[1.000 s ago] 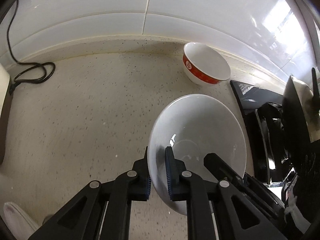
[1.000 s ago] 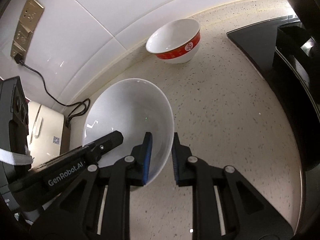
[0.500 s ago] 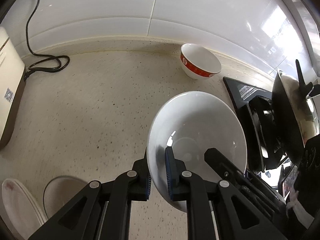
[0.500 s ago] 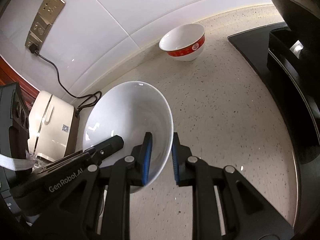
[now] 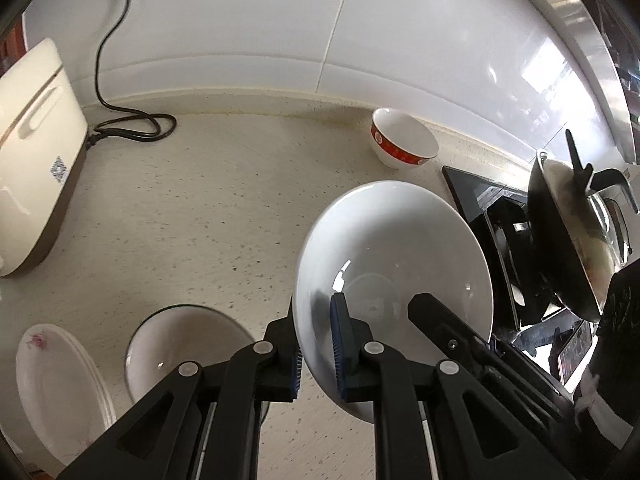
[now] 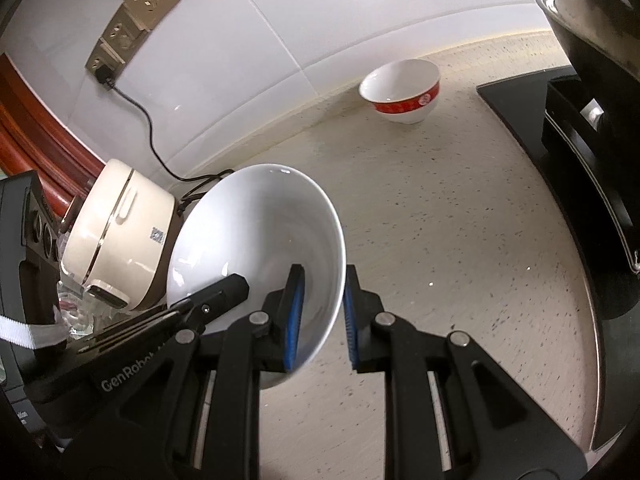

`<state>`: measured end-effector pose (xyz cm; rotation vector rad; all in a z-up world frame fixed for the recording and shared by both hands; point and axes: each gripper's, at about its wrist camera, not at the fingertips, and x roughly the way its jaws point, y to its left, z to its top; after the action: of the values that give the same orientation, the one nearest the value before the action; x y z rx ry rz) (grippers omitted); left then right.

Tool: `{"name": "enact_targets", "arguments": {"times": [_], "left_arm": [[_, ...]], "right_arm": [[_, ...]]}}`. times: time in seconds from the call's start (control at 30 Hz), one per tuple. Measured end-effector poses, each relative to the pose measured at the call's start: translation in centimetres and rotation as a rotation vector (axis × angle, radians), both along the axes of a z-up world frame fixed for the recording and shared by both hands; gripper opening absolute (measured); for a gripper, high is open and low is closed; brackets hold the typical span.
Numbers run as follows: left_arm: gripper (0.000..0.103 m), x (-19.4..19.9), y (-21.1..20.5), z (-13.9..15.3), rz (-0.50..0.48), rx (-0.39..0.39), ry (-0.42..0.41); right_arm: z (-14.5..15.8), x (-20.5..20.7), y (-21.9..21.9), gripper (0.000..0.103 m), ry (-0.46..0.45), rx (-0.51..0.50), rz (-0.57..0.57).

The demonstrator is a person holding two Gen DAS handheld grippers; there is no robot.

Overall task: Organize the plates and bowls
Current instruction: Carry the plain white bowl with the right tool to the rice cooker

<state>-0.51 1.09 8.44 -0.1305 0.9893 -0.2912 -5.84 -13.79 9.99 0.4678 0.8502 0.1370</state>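
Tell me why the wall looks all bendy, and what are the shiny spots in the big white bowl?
Left wrist view: the fisheye lens curves the straight wall tiles into an arc, and window light glares on the tiles at the right; bright glints sit inside the white bowl. Right wrist view: the counter edge bows the same way, with small glints in the bowl there too.
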Motion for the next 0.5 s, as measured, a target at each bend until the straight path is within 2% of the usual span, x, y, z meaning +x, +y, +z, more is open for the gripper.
{"name": "enact_targets", "arguments": {"times": [0.5], "left_arm": [[0.013,-2.8,6.0,-0.3,0.049,-0.01,-0.023]], "right_arm": [[0.3,-1.7,5.6,0.022,-0.013,-0.018,0.06]]}}
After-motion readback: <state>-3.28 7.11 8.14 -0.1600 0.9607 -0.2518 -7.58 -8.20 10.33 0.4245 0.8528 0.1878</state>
